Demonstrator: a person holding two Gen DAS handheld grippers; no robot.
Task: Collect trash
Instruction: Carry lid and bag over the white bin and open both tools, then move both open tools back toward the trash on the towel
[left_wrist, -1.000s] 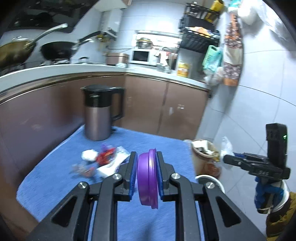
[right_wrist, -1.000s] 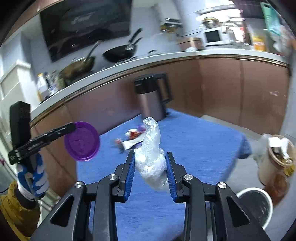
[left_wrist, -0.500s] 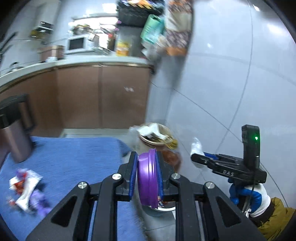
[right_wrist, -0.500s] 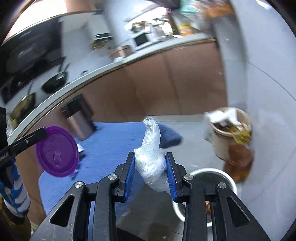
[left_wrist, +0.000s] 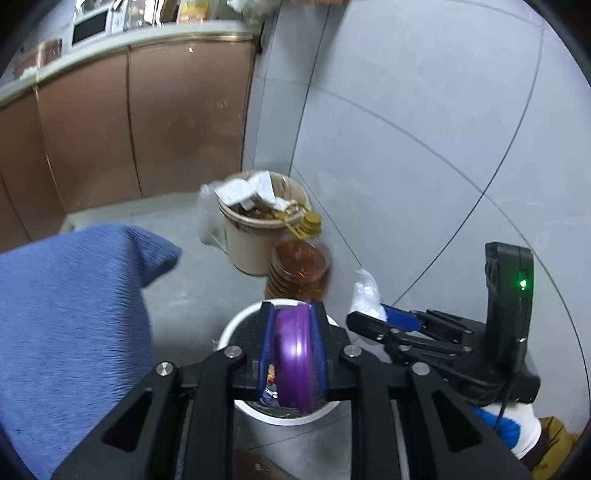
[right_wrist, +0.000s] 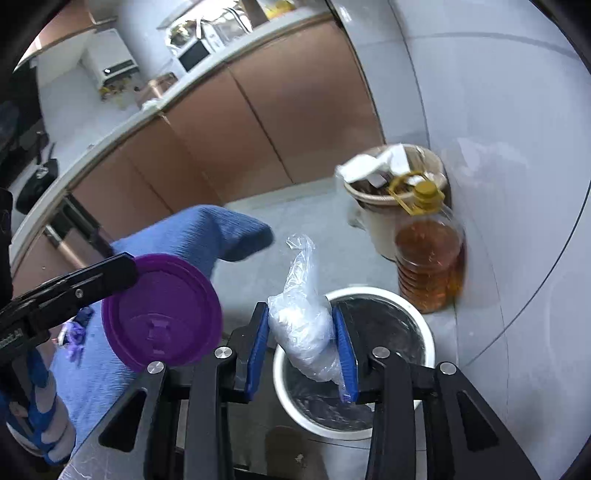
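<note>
Purple lid: a round purple plastic lid (left_wrist: 295, 350) stands on edge, pinched between the blue pads of the left tongs (left_wrist: 293, 347), over the mouth of the bin.
Plastic bag: a crumpled clear plastic bag (right_wrist: 304, 325), knotted into a wad with a loose tail sticking up, is squeezed in the right tongs (right_wrist: 302, 345), also above the bin.
Handling, lid: judged light, stiff and smooth; it could slip if held only by the rim, so the flat-face pinch suits it.
Handling, bag: judged very light, soft and crushable; the dense wad is the place to hold, since the thin tail would slide free.
Left tongs: clenched on the lid.
Right tongs: clenched on the bag.
Bin: a white round bin with a dark liner (right_wrist: 424, 336) sits on the grey floor below both tongs; some wrappers lie in it.
Beside it: a clear bottle of amber oil with a yellow cap (right_wrist: 428, 258), and behind that a beige bucket stuffed with paper scraps (left_wrist: 255, 240).
Desk: a desk under blue cloth (left_wrist: 66, 314) lies to the left, with small scraps (right_wrist: 75, 332) on it.
Next step, as a guess: opening both tongs would let both pieces fall in.
</note>
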